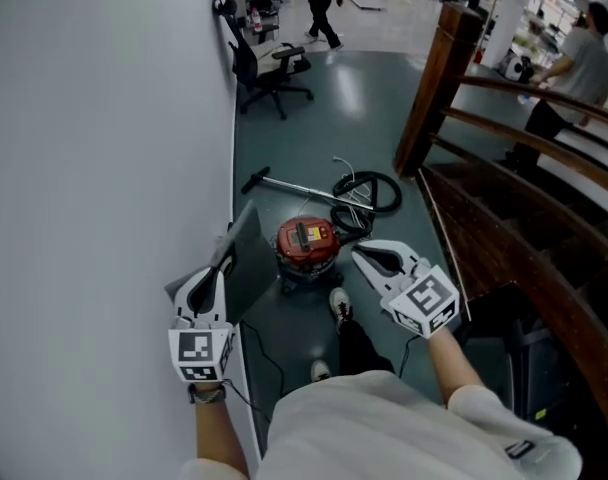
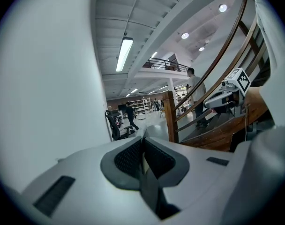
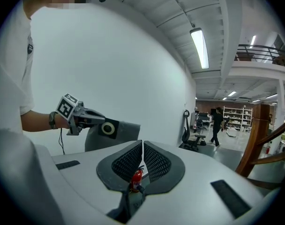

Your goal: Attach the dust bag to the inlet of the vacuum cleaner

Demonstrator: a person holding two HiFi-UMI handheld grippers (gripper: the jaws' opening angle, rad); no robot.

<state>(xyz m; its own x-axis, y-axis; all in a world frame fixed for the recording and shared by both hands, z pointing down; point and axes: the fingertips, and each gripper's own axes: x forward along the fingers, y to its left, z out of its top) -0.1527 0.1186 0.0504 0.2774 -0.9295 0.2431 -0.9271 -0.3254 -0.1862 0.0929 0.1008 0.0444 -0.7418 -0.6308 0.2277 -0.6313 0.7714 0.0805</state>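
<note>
The red canister vacuum cleaner stands on the green floor ahead of my feet, with its black hose coiled behind it. My left gripper is shut on the grey dust bag, held up beside the white wall to the left of the vacuum. In the right gripper view the dust bag shows a black collar with a ring hole next to the left gripper. My right gripper is shut and holds nothing, just right of the vacuum. The vacuum's inlet is not visible.
A white wall runs along the left. A metal wand lies behind the vacuum. A black office chair stands farther back. A wooden stair railing borders the right. People walk in the distance.
</note>
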